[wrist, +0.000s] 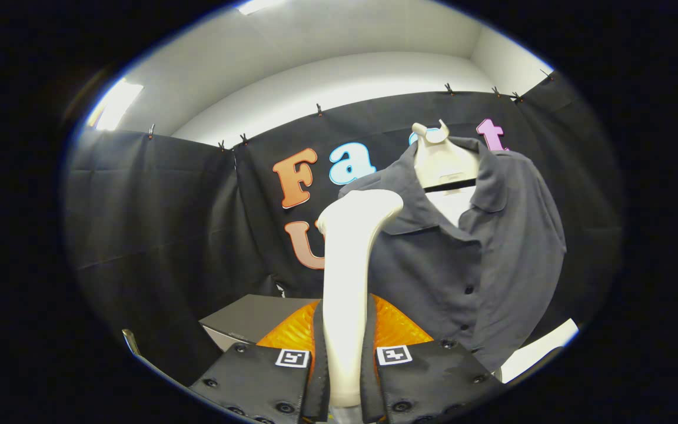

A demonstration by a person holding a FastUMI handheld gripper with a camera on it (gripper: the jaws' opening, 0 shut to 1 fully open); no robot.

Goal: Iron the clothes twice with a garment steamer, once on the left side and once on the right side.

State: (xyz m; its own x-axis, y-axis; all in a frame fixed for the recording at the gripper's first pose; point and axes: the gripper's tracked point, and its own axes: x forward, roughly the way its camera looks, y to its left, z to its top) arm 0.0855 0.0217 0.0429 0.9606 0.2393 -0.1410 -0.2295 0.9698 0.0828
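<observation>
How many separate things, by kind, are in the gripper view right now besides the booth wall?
Garment steamer, held between the fingers of the gripper: 1
Grey shirt: 1
Hanger form carrying the shirt: 1
Grey box beyond the fingers: 1
Total: 4

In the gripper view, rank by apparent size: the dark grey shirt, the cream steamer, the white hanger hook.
1. Dark grey buttoned shirt
2. Cream plastic garment steamer, gripped between the gripper fingers; nearness to the camera enlarges it
3. White hanger hook
</observation>
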